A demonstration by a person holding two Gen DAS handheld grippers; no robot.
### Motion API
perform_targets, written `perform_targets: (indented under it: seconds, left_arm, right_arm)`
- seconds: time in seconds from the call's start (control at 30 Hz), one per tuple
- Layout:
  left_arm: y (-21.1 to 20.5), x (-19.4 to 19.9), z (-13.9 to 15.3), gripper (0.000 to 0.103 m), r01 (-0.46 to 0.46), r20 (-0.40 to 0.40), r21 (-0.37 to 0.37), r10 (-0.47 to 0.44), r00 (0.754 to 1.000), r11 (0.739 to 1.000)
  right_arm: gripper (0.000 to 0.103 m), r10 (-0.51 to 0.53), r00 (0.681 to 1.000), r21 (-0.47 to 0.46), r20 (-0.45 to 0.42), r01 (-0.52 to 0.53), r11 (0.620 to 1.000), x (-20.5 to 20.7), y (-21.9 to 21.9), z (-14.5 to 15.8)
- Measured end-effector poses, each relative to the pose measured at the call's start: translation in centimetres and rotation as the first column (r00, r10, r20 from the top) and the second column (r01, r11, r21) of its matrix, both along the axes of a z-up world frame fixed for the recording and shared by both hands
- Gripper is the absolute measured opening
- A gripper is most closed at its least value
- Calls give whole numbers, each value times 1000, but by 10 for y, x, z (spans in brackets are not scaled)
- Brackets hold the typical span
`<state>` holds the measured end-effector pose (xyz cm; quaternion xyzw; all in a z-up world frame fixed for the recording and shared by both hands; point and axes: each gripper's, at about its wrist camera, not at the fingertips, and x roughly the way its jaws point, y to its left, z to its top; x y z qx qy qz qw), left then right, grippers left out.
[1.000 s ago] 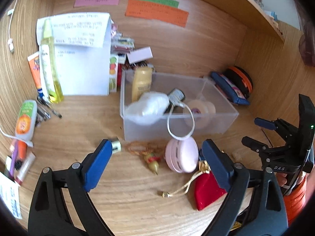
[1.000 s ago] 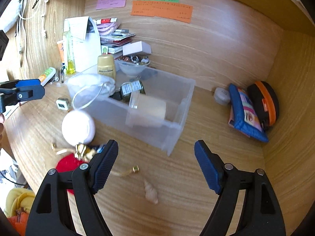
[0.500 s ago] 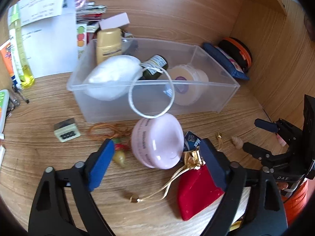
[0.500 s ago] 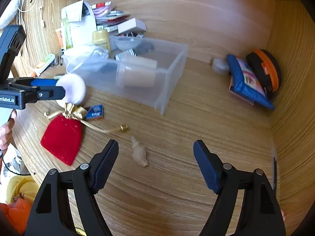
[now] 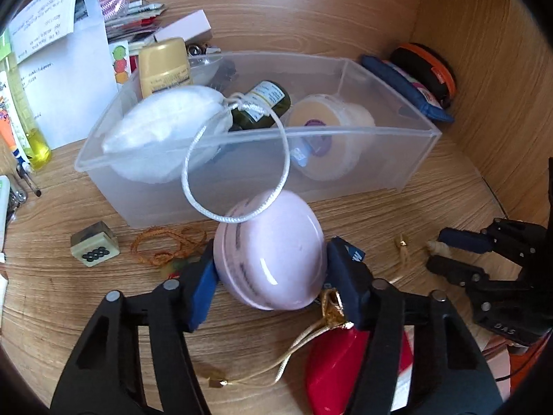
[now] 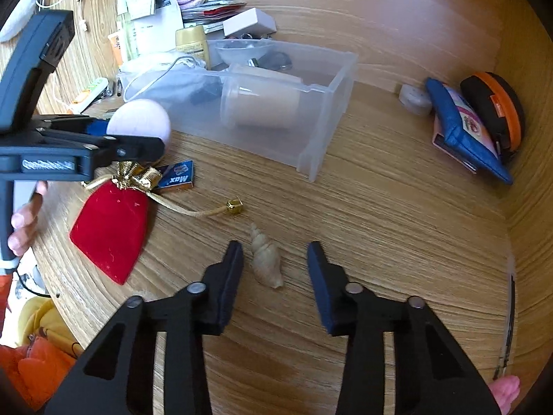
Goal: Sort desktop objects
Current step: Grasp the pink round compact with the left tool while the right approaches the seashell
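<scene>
Clamping the pink round case point(image 5: 271, 254) between its blue pads, the left gripper point(image 5: 273, 269) holds it from both sides, just near of the clear plastic bin point(image 5: 420, 154). The case is a flat disc tipped on edge, its domed face turned toward the camera and right, its seam running from upper left to lower right. A white cord loop point(image 5: 238, 169) hangs over the bin's near wall and touches the top of the case; it comes from the white pouch point(image 5: 166, 136) lying in the bin's left end. Also in the bin are a dark green bottle point(image 5: 261, 105) lying on its side with its base toward the far right, and a cream jar point(image 5: 328, 138) on its side with its lid facing near.

The right gripper point(image 6: 274, 264) stands wide apart over the wooden desk point(image 6: 397, 228), with a pale shell point(image 6: 266, 257) between its fingers, closer to the left one and touching neither. The shell's long axis runs near to far, its pointed tip aimed far and slightly left.

Left of the shell lie a red velvet pouch point(image 6: 110, 228) with a gold tie and a small blue packet point(image 6: 178, 176). On the desk's left side sit a small cube point(image 5: 95, 249) and a coil of orange string point(image 5: 166, 245).
</scene>
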<state>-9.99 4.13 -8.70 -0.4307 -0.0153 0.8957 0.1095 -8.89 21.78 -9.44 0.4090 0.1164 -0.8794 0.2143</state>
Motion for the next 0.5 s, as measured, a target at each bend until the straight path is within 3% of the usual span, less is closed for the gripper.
perform_targets:
  seconds: [0.13,0.5]
  left_arm:
    - [-3,0,1,59,-1,1,10,1,1000,1000]
    - [-10,15,8,58,1,-41,63,2,999,998]
  right_arm:
    - [17,18,1000,-16,16,-17,1000,0,-4,0]
    - [16,5,1000,-51,10,-5,999,0,-5,14]
